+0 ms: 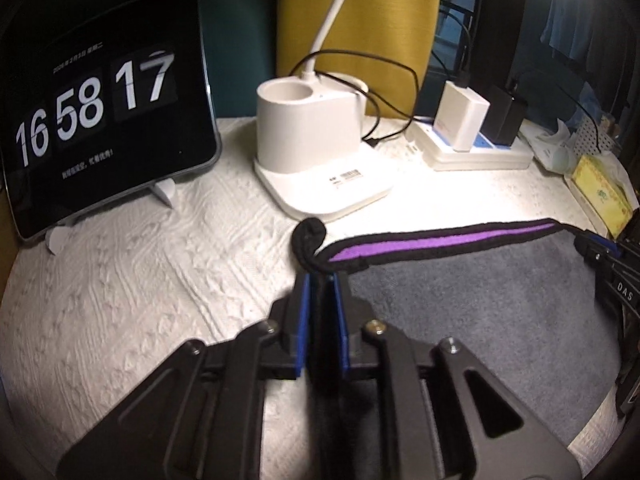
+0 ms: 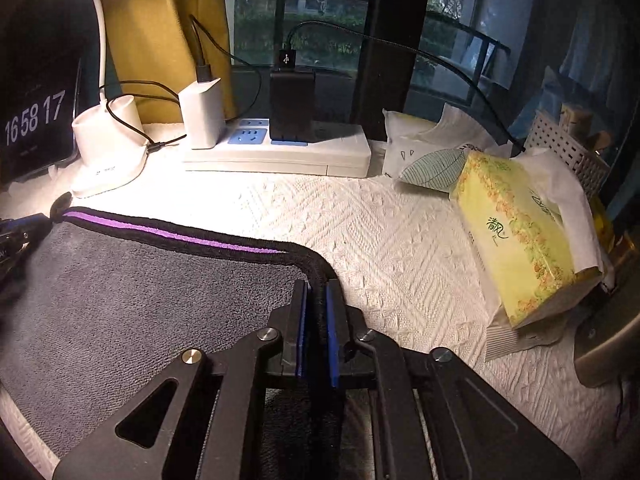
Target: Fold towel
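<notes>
A dark grey towel with a black and purple edge band lies on the white textured table cover. My left gripper is shut on the towel's far left corner, whose black hem curls up above the fingertips. My right gripper is shut on the towel's far right corner. The edge band stretches between the two grippers. The right gripper also shows at the right edge of the left wrist view, and the left gripper at the left edge of the right wrist view.
A tablet clock stands at the back left. A white lamp base and a power strip with chargers stand behind the towel. A yellow tissue pack and white packets lie to the right.
</notes>
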`<action>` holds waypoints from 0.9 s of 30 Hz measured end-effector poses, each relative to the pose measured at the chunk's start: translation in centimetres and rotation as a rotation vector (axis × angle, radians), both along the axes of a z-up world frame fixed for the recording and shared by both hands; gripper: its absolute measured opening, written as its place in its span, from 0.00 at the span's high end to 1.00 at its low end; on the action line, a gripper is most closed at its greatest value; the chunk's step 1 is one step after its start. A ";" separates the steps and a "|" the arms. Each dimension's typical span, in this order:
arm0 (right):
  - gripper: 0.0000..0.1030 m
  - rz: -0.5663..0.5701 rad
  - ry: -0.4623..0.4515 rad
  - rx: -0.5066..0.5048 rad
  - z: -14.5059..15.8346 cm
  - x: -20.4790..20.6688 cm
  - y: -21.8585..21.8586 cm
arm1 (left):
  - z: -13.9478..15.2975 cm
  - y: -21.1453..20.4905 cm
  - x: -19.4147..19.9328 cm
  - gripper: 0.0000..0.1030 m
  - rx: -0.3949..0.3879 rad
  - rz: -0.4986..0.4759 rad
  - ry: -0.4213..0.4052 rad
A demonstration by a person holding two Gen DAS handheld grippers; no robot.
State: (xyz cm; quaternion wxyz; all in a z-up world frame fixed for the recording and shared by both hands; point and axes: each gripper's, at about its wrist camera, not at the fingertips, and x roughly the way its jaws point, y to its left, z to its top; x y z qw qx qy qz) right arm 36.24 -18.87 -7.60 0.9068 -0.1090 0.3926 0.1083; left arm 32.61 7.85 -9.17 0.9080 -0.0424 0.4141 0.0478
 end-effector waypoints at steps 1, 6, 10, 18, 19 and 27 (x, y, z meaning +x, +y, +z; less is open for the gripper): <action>0.79 -0.002 0.002 0.000 -0.1 0.0 0.0 | 0.0 0.0 -0.1 0.85 0.004 0.001 0.002; 0.46 -0.010 0.007 0.025 0.1 0.0 -0.4 | 0.6 -0.2 -0.8 0.53 0.015 0.019 -0.020; 0.42 -0.015 -0.013 0.034 0.9 -0.8 -0.5 | 1.6 -0.4 -1.6 0.29 -0.004 0.005 -0.065; 0.42 -0.011 -0.046 0.047 2.6 -3.1 -0.5 | 3.8 -1.2 -3.8 0.21 -0.016 -0.011 -0.117; 0.42 -0.008 -0.047 0.048 2.8 -3.4 -0.4 | 3.9 -1.3 -4.1 0.21 -0.023 -0.016 -0.124; 0.42 0.015 -0.066 0.063 4.1 -6.3 0.0 | 5.8 -2.3 -8.3 0.21 -0.052 -0.046 -0.176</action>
